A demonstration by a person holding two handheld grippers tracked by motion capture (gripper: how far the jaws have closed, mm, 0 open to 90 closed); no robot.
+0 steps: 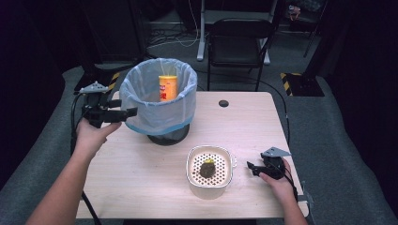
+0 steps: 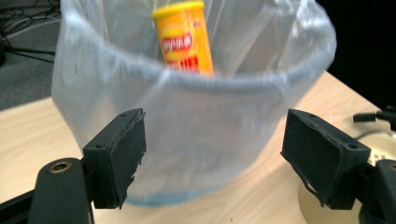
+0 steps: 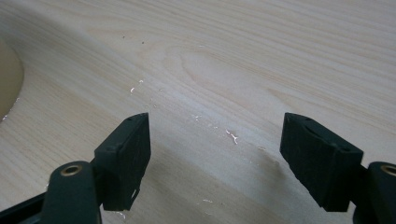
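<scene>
- Dark room, black chair (image 1: 239, 42) and cables on grey floor past the far edge; light wood table (image 1: 141, 178) in front of the person.
- Far left on table: bin (image 1: 158, 96) lined with a pale plastic bag; yellow chip can (image 1: 168, 87) stands upright inside, toward its far wall. Left gripper view shows the can (image 2: 184, 37) above the bag's rim.
- Near centre: cream strainer bowl (image 1: 209, 171) with a perforated insert, a dark lump of scraps with a yellow bit (image 1: 207, 168) lying in it.
- Left gripper (image 1: 126, 112) held at the bin's left side, jaws spread wide, nothing between them, pointing at the bag wall, just beside it; can't tell if touching.
- Right gripper (image 1: 250, 168) low over the table, just right of the bowl, jaws also wide apart and empty; bare wood under it in the right gripper view, bowl edge (image 3: 8, 79) at far left.
- Step, my read: can looks already dumped; scraps in the bowl seem to be next, not yet picked up.
- Next move probably: right gripper moves left to grab the bowl's rim or insert, lifts and tips it over the bin; left could steady the bin.
- Needs a firm rim grip, bowl kept level until over the bag.
</scene>
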